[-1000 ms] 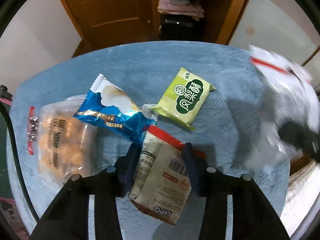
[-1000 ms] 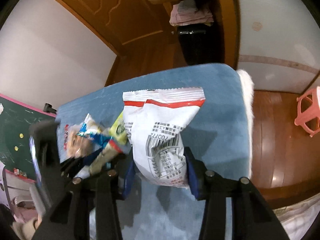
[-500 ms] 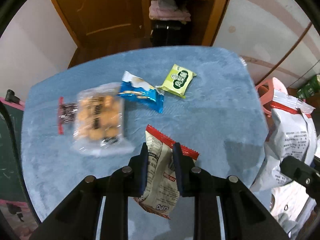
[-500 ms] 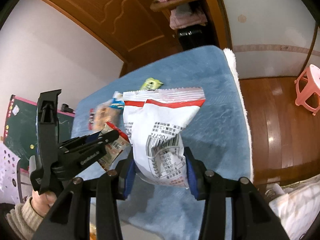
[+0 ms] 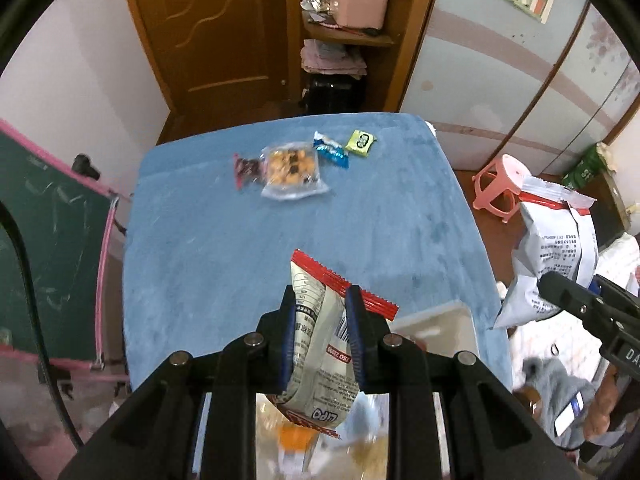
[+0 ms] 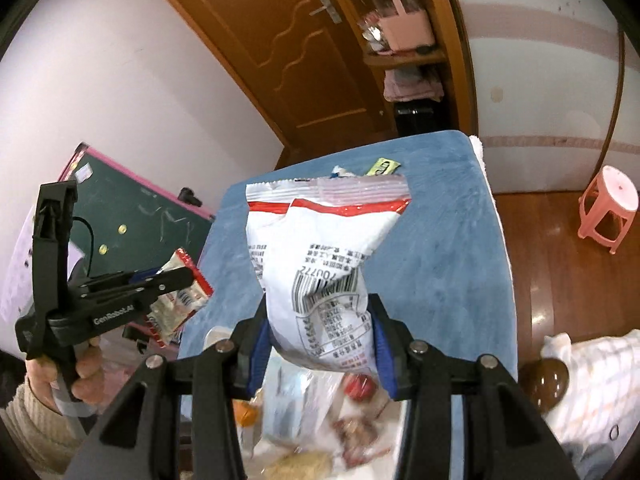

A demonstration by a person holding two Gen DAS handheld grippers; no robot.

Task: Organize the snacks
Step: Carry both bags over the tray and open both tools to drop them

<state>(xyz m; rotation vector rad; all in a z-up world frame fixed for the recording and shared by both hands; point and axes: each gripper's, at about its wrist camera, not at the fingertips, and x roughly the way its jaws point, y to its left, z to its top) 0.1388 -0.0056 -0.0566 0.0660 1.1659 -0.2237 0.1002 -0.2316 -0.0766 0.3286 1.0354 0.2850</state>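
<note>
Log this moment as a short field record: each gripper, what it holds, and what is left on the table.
left gripper: shut on beige snack packet, lifted off the table
right gripper: shut on white snack bag, lifted
blue table: clear cookie pack, blue packet, green packet at far end
below grippers: blurred snacks, container unclear

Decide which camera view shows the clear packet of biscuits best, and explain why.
The left wrist view: the clear biscuit packet lies fully visible on the blue table. In the right wrist view, the white snack bag hides it.
</note>
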